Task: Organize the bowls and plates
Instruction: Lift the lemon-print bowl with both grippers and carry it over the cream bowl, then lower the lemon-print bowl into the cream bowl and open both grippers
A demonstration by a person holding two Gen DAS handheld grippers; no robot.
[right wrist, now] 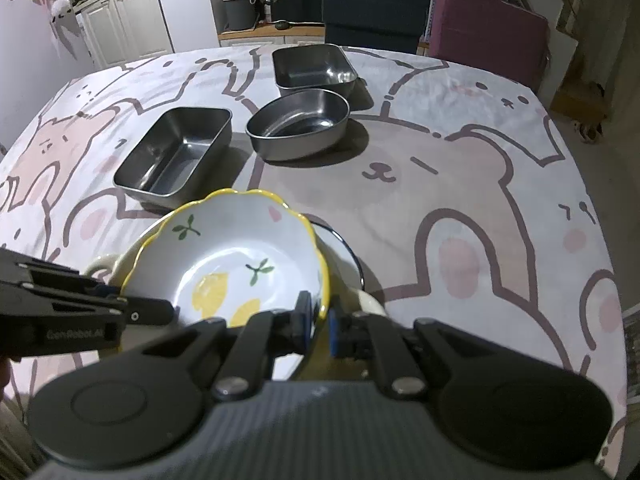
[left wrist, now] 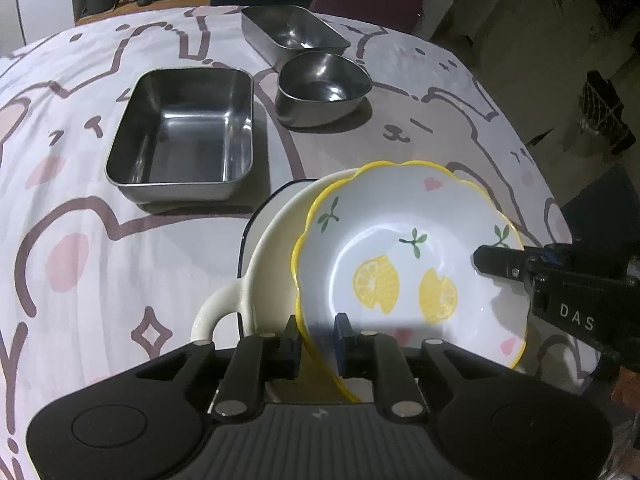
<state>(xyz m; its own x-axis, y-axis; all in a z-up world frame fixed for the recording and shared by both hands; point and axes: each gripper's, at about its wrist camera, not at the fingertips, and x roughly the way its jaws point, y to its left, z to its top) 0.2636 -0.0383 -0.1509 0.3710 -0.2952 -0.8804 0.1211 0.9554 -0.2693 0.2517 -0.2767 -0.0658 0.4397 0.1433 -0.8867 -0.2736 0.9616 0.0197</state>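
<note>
Lemon-printed white ceramic bowl with a wavy yellow rim (left wrist: 408, 264) sits tilted in the lower centre of both views, nested in a cream ceramic bowl with a loop handle (left wrist: 264, 256), which in turn seems to rest on a white plate with a dark rim (right wrist: 344, 248). Both tools grip it on opposite edges. The left gripper (left wrist: 318, 340) has its jaws pinching the near yellow rim, one pad inside and one outside. The right gripper (right wrist: 318, 322) pinches the rim likewise, seen at the bottom of its own view and entering from the right edge of the left view. Two holds on a slick, scalloped rim likely keep the bowl from swinging as it is seated or lifted; which of the two I cannot tell.

Further up the frame, on the bench under a bear-patterned cloth (right wrist: 460, 184), stand three steel pieces, apart from the stack: a rectangular steel tray (left wrist: 184, 136) at centre left, a rounded steel bowl (left wrist: 322, 88) beyond, and a second rectangular steel tray (left wrist: 292, 32) touching or just behind it.
</note>
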